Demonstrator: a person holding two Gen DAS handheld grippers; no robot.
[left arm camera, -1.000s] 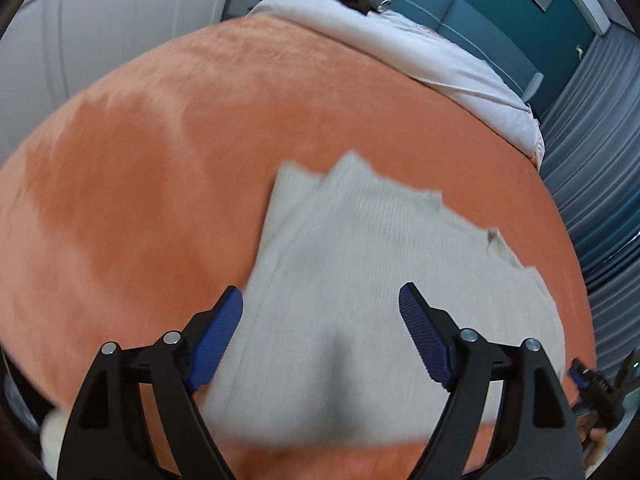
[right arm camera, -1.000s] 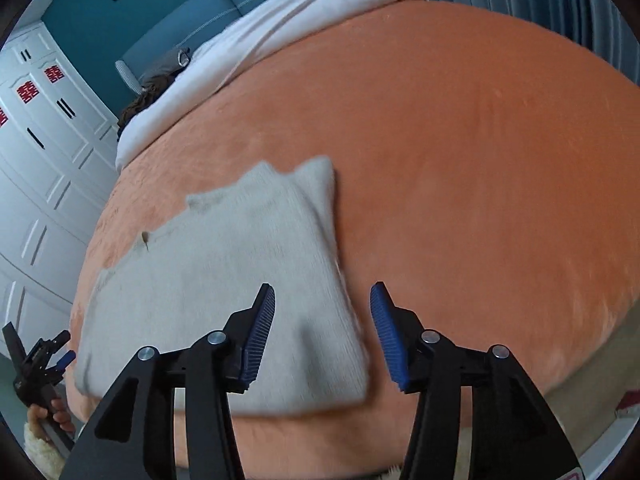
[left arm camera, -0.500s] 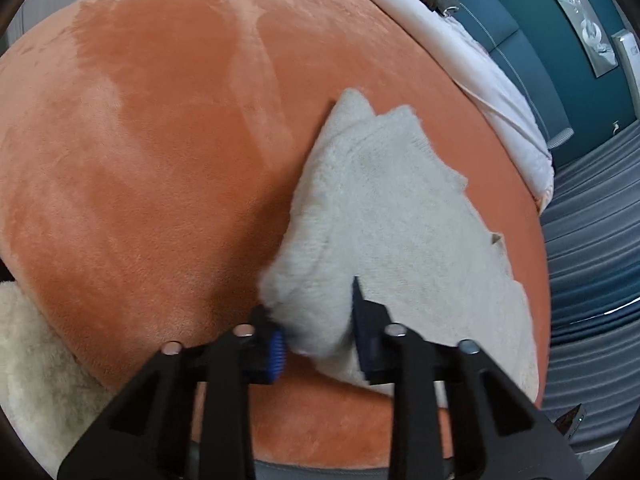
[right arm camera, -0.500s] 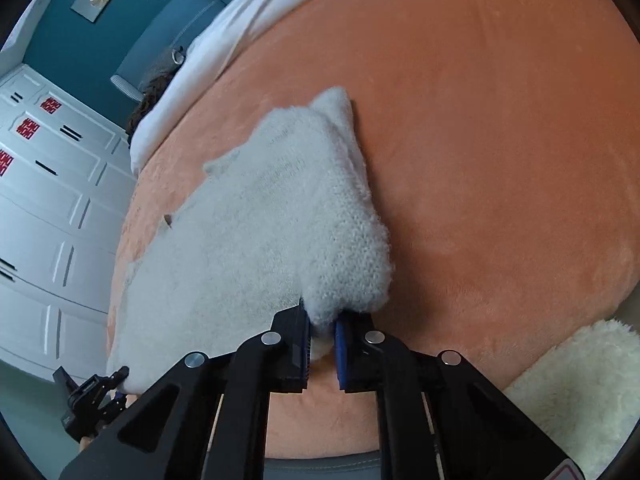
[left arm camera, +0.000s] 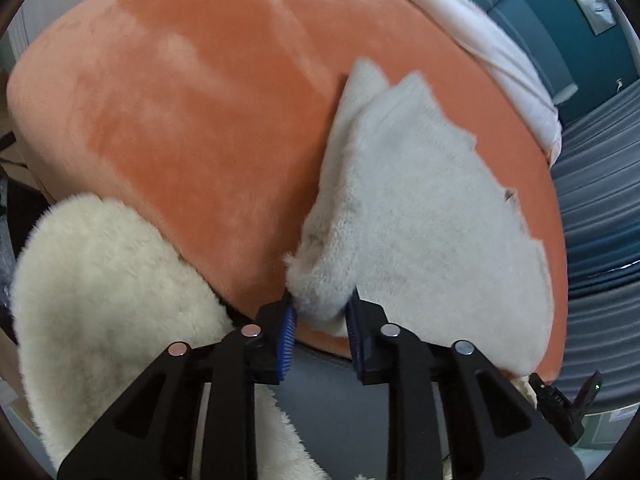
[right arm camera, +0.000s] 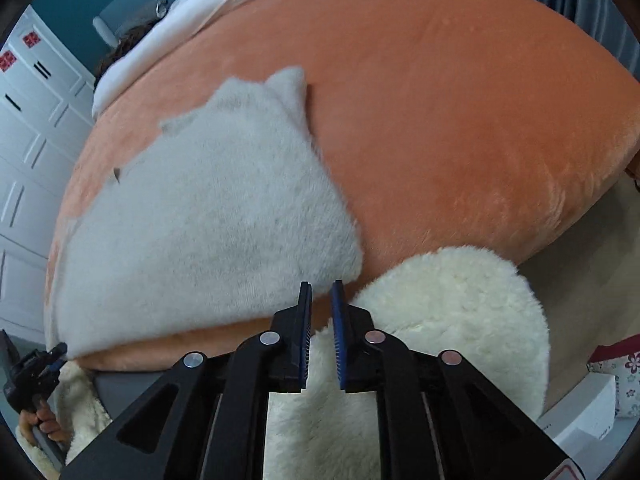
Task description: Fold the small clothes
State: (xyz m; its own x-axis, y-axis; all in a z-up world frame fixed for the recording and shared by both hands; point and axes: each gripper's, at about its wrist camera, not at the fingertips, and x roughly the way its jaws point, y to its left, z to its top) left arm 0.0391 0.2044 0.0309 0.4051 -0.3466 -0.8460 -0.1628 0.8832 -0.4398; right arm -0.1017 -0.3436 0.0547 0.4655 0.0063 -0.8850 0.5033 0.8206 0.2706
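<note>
Left claw (left arm camera: 320, 320) pinching near corner of grey knit garment (left arm camera: 420, 208) on orange bed (left arm camera: 200, 120); right claw (right arm camera: 321, 312) narrow, nothing gripped, just reopening slightly.

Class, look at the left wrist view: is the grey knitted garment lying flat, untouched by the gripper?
No: the left gripper pinches a bunched corner of the grey garment between its blue pads.

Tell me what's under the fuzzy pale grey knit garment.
The fuzzy pale grey knit garment lies on the plush orange blanket, which shows all around it. Whatever is beneath the garment's middle is covered. The left gripper pinches its near corner.
</note>
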